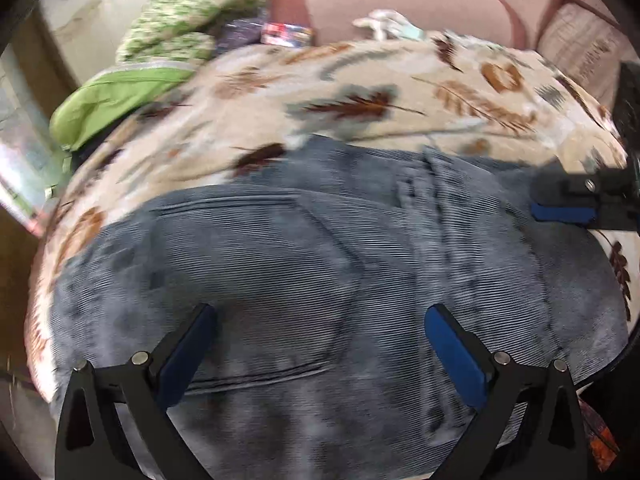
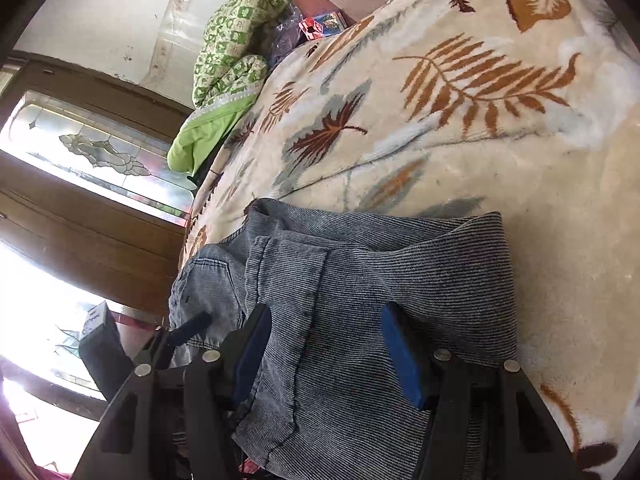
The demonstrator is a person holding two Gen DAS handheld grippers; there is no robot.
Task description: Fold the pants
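The grey-blue corduroy pants (image 1: 320,264) lie folded on a cream leaf-print blanket (image 1: 360,80). My left gripper (image 1: 320,316) is open just above the pants, with nothing between its blue pads. The right gripper shows at the right edge of the left wrist view (image 1: 568,204), at the pants' far right side. In the right wrist view the pants (image 2: 360,272) lie in folded layers under my right gripper (image 2: 324,320), which is open with the cloth passing between its blue pads (image 2: 400,356). The left gripper's finger shows at its lower left (image 2: 192,326).
Green patterned bedding (image 1: 180,28) and a green quilt (image 1: 112,100) lie at the blanket's far left. A pink sofa back (image 1: 400,4) holds a white glove (image 1: 380,20) and a colourful box (image 1: 286,34). A wooden door with glass (image 2: 80,152) stands to the left.
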